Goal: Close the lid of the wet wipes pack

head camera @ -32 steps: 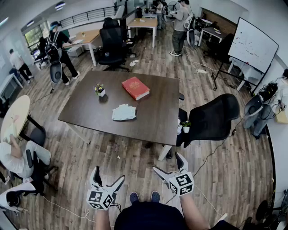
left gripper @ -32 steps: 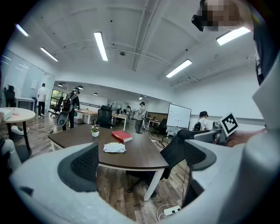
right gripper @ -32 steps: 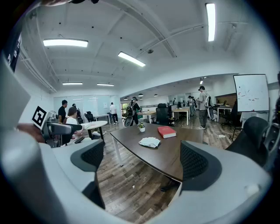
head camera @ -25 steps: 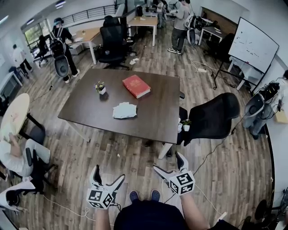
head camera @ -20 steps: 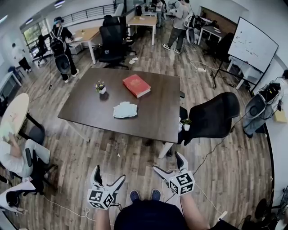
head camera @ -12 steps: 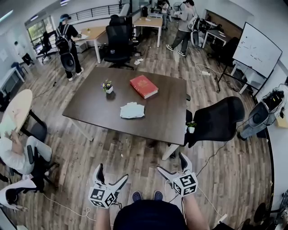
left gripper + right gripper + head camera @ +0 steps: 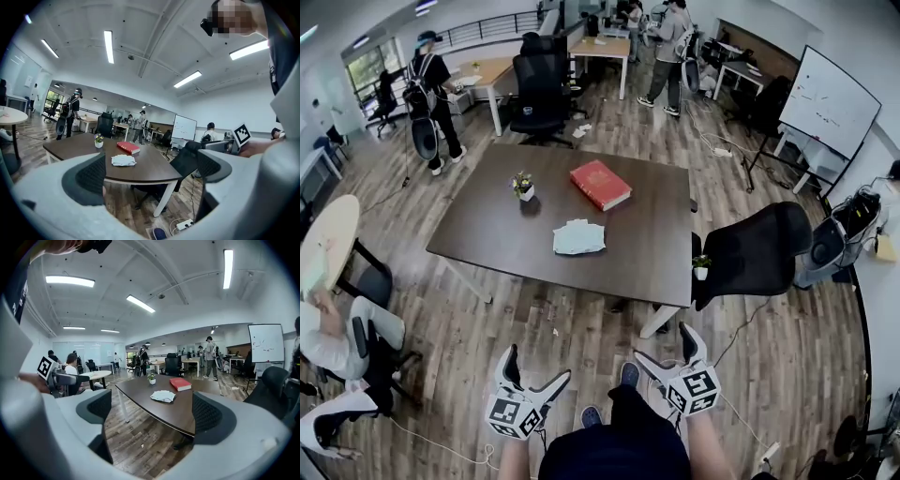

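Note:
The wet wipes pack (image 7: 578,237) (image 7: 123,161) (image 7: 162,396) lies pale and crumpled near the middle of a dark brown table (image 7: 497,225); whether its lid is up cannot be told from here. Both grippers are held low in front of the person's body, well short of the table. My left gripper (image 7: 533,371) (image 7: 151,173) stands open with nothing between its fingers. My right gripper (image 7: 667,348) (image 7: 152,414) is open and empty as well.
A red book (image 7: 600,184) and a small potted plant (image 7: 523,186) sit on the table beyond the pack. A black office chair (image 7: 755,253) stands at the table's right side, with a little plant (image 7: 701,267) near it. People stand farther back; a whiteboard (image 7: 831,99) is at right.
The view has shifted as the person stepped toward the table; one leg is now forward. Both grippers stay open and empty, the right one slightly farther right.

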{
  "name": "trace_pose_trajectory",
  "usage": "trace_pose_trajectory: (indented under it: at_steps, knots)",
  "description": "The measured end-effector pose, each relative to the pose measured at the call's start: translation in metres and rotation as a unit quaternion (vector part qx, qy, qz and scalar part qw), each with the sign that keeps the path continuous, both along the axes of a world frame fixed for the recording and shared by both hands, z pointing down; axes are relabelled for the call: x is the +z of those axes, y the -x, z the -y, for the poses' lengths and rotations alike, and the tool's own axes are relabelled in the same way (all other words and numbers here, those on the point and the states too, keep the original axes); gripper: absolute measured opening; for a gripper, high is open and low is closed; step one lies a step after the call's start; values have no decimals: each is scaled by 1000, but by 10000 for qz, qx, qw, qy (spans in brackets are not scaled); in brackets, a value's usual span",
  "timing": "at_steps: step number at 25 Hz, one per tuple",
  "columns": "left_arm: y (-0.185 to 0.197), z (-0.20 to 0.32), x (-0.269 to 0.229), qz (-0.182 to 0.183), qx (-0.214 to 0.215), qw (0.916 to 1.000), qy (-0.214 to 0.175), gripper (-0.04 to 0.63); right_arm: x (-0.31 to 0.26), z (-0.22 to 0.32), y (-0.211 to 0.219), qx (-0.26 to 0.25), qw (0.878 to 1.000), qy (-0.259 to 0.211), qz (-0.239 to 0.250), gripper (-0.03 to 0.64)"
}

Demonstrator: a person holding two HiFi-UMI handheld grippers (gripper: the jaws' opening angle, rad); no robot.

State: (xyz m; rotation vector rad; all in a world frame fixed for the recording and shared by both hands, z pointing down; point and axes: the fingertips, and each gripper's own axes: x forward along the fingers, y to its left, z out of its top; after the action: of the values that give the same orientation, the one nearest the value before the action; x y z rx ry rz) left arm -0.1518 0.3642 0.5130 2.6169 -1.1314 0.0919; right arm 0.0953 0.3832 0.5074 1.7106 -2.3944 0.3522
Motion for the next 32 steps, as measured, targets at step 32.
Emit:
trace_pose_trajectory:
  at_steps: [32]
  knots:
    - [-92,251,4,452,-602,9971,92,591,15,281,-81,-806,9966,180,32,541]
